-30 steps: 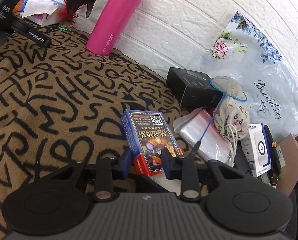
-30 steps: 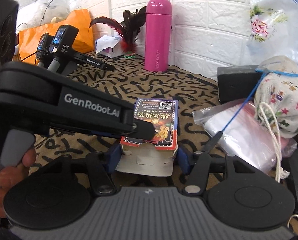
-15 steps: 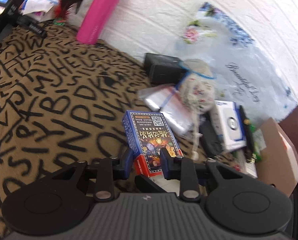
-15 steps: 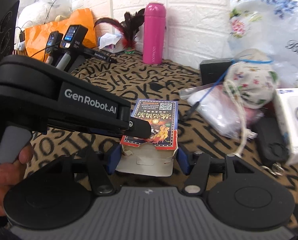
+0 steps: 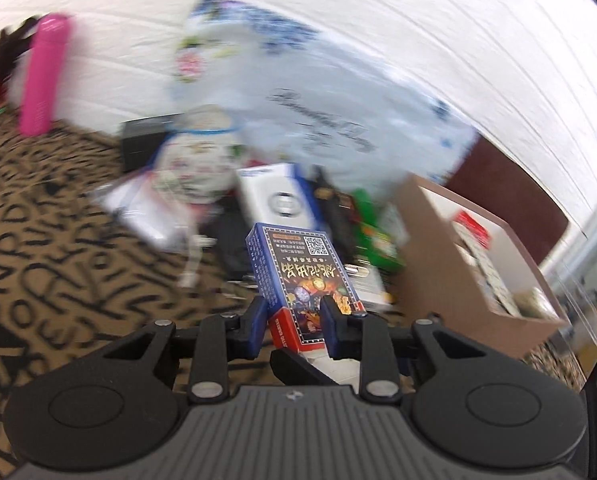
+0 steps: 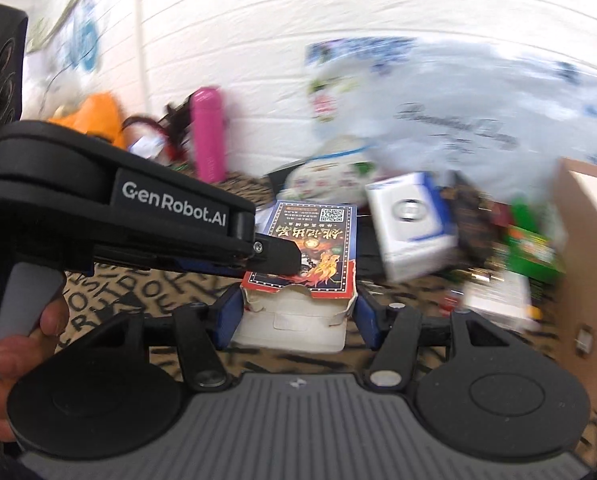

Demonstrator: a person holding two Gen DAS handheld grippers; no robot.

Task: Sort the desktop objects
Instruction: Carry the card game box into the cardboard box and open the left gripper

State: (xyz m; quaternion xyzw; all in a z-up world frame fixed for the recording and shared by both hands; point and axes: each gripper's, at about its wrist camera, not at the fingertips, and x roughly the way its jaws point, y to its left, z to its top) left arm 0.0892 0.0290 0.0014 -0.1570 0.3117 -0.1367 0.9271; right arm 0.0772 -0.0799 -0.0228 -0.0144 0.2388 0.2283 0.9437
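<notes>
Both my left tongs (image 5: 294, 316) and right tongs (image 6: 294, 312) clamp the blue-and-red printed cardboard card box (image 6: 310, 248), lifted above the letter-patterned brown cloth (image 5: 58, 264).

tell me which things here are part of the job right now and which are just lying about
In the job: card box, held by left tool and right tool; cardboard box.

Lying about: pink bottle, white box, floral bag, drawstring pouch.
</notes>
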